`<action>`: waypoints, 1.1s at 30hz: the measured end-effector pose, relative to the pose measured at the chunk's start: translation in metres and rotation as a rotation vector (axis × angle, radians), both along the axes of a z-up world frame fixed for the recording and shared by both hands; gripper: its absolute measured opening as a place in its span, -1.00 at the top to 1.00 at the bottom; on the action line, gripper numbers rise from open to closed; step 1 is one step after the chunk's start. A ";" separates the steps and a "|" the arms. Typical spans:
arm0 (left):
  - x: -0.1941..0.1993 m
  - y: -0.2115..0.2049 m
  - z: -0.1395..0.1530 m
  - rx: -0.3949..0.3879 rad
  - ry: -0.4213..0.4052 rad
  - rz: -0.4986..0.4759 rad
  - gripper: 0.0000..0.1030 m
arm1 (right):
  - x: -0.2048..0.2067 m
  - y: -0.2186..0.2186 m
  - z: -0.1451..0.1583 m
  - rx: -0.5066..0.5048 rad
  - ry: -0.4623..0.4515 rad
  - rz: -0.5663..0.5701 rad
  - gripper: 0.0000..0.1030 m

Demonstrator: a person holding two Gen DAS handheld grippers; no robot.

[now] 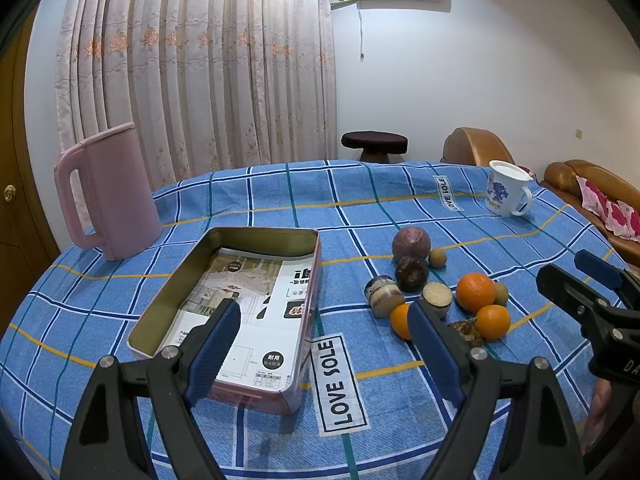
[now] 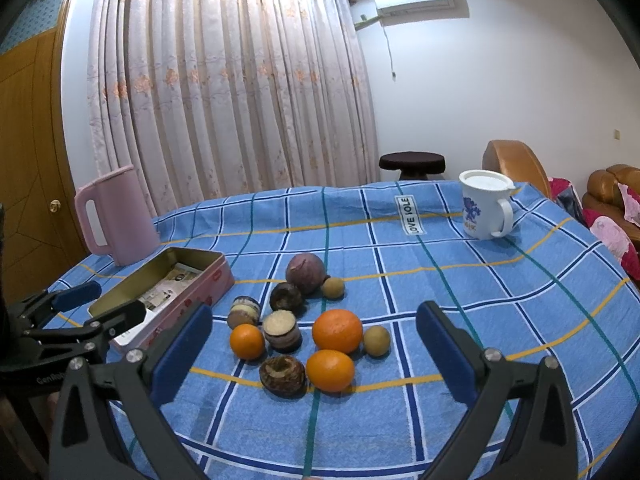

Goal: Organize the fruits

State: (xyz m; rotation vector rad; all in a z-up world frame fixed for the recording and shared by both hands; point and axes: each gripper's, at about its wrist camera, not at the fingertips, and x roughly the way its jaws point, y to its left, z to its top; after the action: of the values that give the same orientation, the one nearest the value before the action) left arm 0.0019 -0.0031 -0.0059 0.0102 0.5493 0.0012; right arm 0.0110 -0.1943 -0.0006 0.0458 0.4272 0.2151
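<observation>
Blue checked tablecloth, fruits beyond spread right gripper

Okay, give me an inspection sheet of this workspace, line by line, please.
Surface: round table under a blue checked cloth.
Job's things: three oranges, largest; brown and purple produce clustered beside them; open tin lined with a leaflet, no fruit inside.
Clutter: pink jug, white mug.
Grippers: left gripper and right gripper open, empty.
Cables: air-conditioner cord on wall.
Surroundings: curtain, stool, brown sofa.
</observation>
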 end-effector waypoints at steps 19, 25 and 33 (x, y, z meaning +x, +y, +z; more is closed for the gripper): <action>-0.002 0.001 0.001 0.001 0.001 0.000 -0.68 | -0.002 0.003 -0.001 -0.002 0.004 -0.001 -1.00; 0.000 0.001 -0.002 0.002 0.007 0.003 -0.68 | -0.001 0.004 -0.002 -0.004 0.006 -0.001 -1.00; 0.008 -0.003 -0.015 -0.011 0.040 -0.021 -0.68 | 0.004 0.007 -0.016 -0.055 0.028 -0.030 -1.00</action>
State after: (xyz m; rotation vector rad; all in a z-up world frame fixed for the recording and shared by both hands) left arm 0.0100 -0.0065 -0.0207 0.0054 0.5896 -0.0225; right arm 0.0148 -0.1868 -0.0165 0.0012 0.4595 0.1735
